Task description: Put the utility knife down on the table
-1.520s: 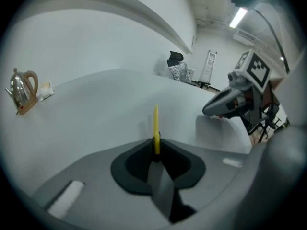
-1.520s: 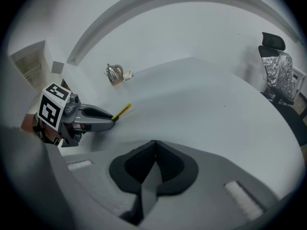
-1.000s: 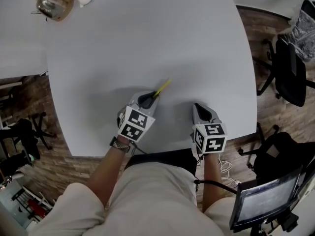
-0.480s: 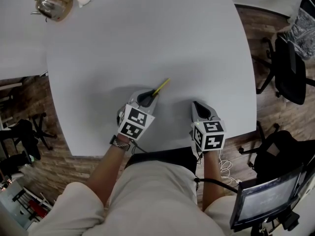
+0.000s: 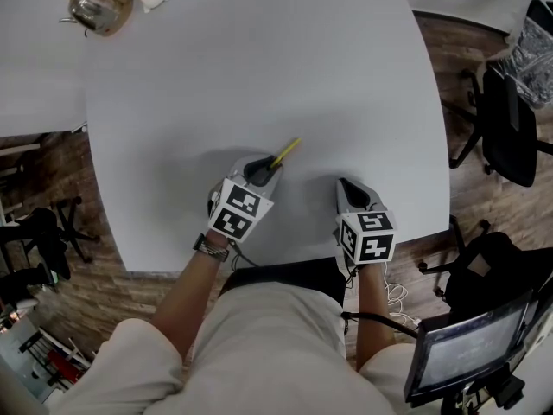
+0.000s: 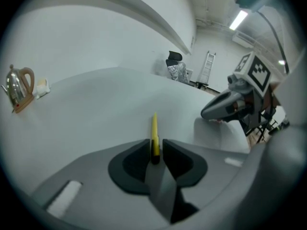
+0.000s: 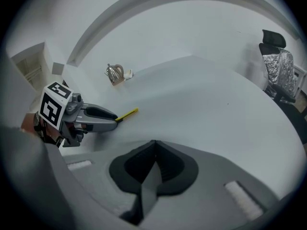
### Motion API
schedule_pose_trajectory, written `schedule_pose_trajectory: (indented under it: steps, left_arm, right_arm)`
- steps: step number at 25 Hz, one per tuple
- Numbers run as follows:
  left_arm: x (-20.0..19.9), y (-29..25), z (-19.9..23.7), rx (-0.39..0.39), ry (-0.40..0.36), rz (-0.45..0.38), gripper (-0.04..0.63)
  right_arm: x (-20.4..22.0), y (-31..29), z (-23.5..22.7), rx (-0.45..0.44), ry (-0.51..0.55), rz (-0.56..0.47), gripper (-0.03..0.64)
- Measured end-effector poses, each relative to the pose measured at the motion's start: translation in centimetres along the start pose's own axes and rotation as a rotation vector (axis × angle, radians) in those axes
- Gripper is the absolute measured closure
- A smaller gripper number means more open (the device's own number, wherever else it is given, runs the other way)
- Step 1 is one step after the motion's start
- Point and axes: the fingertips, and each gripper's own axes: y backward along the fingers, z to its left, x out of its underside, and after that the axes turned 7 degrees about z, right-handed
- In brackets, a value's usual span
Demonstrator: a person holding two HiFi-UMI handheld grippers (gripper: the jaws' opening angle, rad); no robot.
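My left gripper point(image 6: 154, 146) clamps the rear end of the knife point(image 6: 154, 126), which sticks forward low over the table point(image 5: 259, 67). I judge it light, stiff and slim, so the handle is the safest hold. My right gripper point(image 7: 153, 145) is closed on nothing.

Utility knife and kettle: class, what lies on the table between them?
Nothing: only bare white table stretches between the yellow utility knife and the kettle, as the head view shows.
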Motion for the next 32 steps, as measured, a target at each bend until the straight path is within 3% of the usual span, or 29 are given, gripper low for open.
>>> schedule_pose_trajectory:
  steps: [12,32]
  left_arm:
    - [-0.6,0.4,1.2,-0.034,0.010,-0.013,0.492]
    - [-2.6,5.3,-1.5,-0.061,0.022,-0.101,0.495]
  right_arm:
    - [-1.0,0.7,-0.5,0.009,0.016,-0.029,0.615]
    - [-4.1,4.9,2.0,0.001,0.131,-0.117,0.615]
